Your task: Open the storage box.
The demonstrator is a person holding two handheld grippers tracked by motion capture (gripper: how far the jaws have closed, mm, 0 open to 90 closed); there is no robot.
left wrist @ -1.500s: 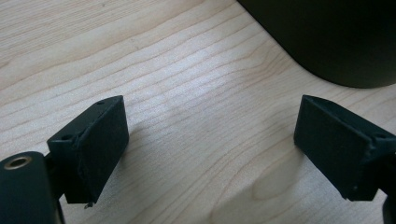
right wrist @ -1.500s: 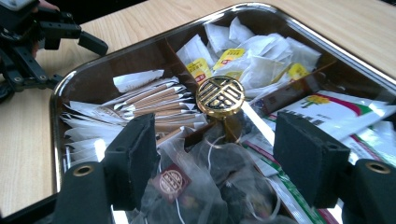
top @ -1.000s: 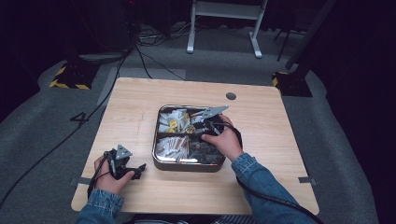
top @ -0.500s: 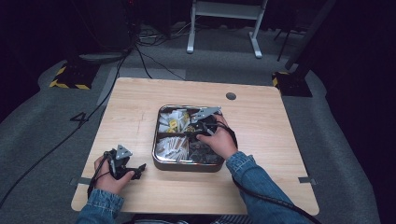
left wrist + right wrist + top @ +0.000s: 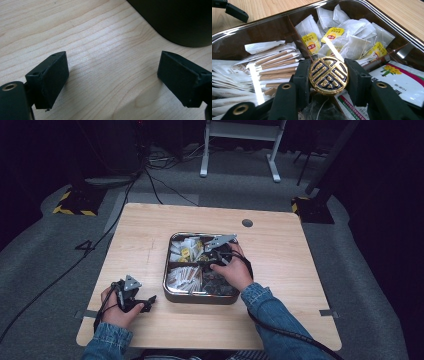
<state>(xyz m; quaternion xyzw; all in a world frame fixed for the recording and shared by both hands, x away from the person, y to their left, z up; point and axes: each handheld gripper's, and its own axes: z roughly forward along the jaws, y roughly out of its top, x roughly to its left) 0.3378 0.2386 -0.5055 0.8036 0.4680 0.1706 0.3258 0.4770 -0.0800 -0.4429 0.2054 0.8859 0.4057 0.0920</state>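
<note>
over the last second i drew my right hand-held gripper [image 5: 328,82], clenched on the gold medallion [image 5: 328,75], toward mid-frame above the tin [image 5: 172,294], left hand-held gripper [image 5: 112,82] released on the worktop [image 5: 150,225].

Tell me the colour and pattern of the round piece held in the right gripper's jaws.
The round piece is gold with a dark, raised ornamental character design; the right gripper view shows it best.
</note>
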